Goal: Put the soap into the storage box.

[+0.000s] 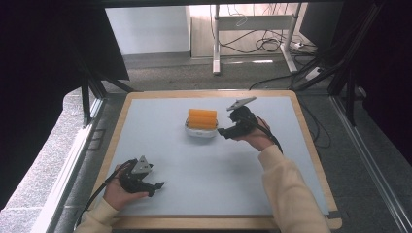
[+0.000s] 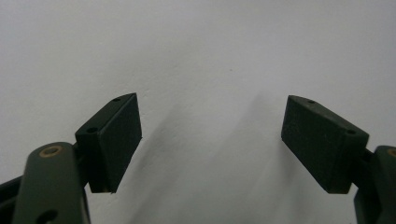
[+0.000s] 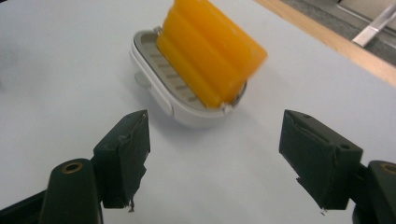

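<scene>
Surface (image 1: 160,145) lying bare around everything. White soap dish (image 3: 154,88) sitting just ahead of the right gripper (image 3: 215,149), whose jaws are standing released, nothing between them. Orange soap bar (image 3: 210,51) is resting tilted in the dish; a careless nudge risks tipping it out. Left gripper (image 2: 210,140) is idling released, well apart.

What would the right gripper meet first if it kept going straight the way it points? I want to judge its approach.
Probably the white dish with the orange block lying on it. The right gripper stands open, aimed at the dish's near rim; nothing lies between, though depth is hard to judge.
</scene>
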`<state>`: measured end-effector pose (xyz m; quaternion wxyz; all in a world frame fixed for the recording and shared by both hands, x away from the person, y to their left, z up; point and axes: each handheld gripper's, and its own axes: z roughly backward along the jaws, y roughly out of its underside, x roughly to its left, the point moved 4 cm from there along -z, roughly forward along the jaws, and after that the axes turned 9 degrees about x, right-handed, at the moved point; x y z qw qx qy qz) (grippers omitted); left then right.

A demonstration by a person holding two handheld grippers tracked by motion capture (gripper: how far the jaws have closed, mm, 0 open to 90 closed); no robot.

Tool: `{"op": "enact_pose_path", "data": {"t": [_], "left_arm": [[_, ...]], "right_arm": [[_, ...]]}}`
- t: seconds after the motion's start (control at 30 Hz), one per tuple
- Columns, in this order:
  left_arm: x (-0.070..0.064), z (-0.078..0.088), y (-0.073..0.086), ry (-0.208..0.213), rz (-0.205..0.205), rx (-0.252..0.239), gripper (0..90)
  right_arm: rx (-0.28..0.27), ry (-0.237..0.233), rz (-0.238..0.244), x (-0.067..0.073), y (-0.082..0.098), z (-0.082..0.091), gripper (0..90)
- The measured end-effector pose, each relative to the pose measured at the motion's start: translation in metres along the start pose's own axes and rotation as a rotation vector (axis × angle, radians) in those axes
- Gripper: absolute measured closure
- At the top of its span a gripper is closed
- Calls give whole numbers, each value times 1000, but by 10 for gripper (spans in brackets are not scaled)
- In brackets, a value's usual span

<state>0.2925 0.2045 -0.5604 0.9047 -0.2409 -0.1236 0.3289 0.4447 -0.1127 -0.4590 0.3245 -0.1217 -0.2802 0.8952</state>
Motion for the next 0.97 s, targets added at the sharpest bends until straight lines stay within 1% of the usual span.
{"op": "enact_pose_path", "data": {"t": [0.07,0.1,0.13,0.17,0.2,0.27,0.3,0.33,0.37,0.43,0.47,0.53,0.57,0.63,0.7,0.73,0.83,0.97], "left_arm": [[0,0,0,-2,1,0,202],[1,0,0,-1,2,-1,202],[1,0,1,-1,3,-1,202],[2,0,1,-3,5,-1,202],[2,1,1,-3,7,-1,202],[2,1,2,-4,9,-2,202],[3,1,2,-5,10,-6,202],[3,1,2,-5,10,-6,202],[3,1,2,-6,10,-6,202],[3,1,2,-9,15,-10,202],[3,1,2,-9,15,-10,202],[3,1,1,-9,18,-11,202],[3,1,1,-9,18,-11,203],[3,1,1,-10,15,-10,203],[3,2,1,-14,13,-13,203],[3,2,1,-14,13,-13,203],[5,4,0,-17,8,-20,204],[6,5,-1,-19,19,-24,204]], "right_arm": [[8,5,-16,0,14,4,243],[7,0,-28,1,30,8,241],[7,0,-28,1,30,8,241],[7,-5,-36,2,38,11,241],[4,-2,-35,3,47,14,239],[5,-6,-42,6,61,19,237],[-7,-5,-49,9,77,25,236],[-7,-5,-49,9,77,25,236],[-12,-8,-52,10,82,27,236],[-31,-11,-63,13,101,32,236],[-31,-11,-63,13,101,32,236],[-45,-13,-67,17,110,33,236],[-41,-7,-61,19,115,32,231],[-43,-1,-54,20,116,32,230],[-49,-4,-60,22,115,31,230],[-51,11,-50,23,115,31,230],[-72,14,-53,25,113,33,230],[-78,15,-50,25,114,34,220]]}}
